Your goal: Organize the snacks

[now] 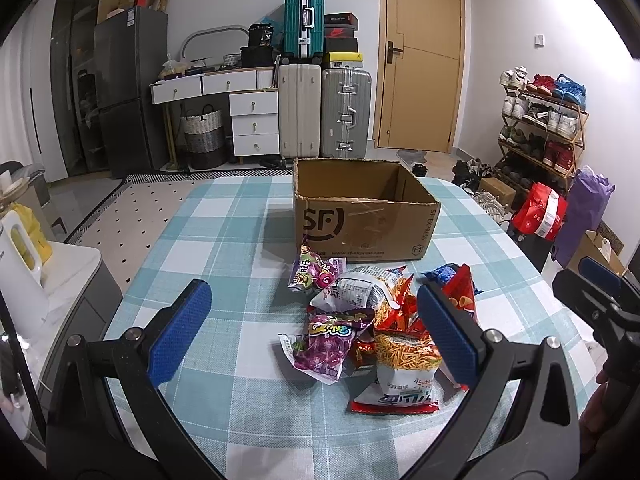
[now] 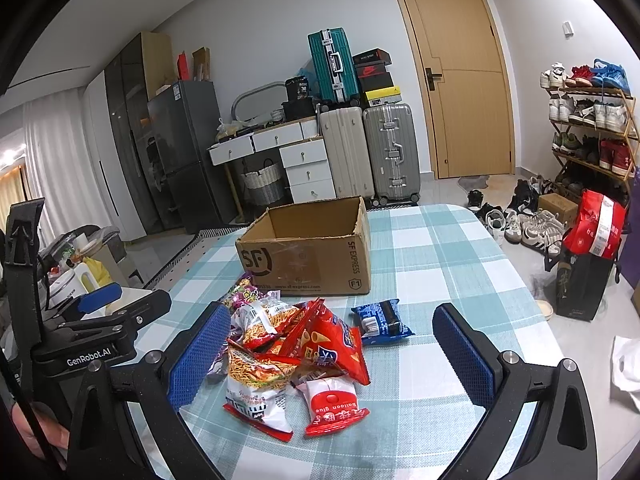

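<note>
In the left wrist view the left gripper (image 1: pixel 314 326) fills the lower frame with its blue pads spread wide, holding nothing. Between them, low in the centre, the snack packets (image 1: pixel 360 328) lie heaped on the checked tablecloth (image 1: pixel 224 224). Just above the heap stands the open cardboard box (image 1: pixel 360 220); its inside is not visible. At the right edge, part of the right gripper (image 1: pixel 596 280) shows. In the right wrist view the right gripper (image 2: pixel 332 354) is likewise wide open and holding nothing, with a blue packet (image 2: pixel 382 320) lying right of the heap
</note>
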Available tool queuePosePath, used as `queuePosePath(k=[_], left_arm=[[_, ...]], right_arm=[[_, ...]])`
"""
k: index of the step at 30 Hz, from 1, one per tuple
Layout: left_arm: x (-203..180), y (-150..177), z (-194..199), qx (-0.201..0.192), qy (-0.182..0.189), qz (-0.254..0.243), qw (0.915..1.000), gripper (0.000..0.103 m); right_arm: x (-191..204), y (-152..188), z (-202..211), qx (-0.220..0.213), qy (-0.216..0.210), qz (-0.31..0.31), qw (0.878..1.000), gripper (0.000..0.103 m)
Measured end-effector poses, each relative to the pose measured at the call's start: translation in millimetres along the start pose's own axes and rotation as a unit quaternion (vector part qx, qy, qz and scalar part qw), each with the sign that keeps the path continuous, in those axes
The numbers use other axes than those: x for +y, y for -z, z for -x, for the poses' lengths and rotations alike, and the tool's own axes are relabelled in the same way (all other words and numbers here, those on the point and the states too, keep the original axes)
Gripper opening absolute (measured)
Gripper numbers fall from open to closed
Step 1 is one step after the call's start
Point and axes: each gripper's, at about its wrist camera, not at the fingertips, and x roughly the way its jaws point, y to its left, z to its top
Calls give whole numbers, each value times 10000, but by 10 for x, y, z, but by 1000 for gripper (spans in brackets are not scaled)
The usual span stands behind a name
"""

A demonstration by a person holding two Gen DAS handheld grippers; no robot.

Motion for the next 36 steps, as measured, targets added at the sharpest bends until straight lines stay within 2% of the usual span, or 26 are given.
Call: queuePosePath(k=[26,36], left_arm=[[19,50,-91,93,-36,-10,10000,102],[34,78,-251,254,-7,-2,9997,102]], right_arm=[[-16,11,0,2,-7,34,10000,103],[-135,179,-182,312,-21,114,9994,103]])
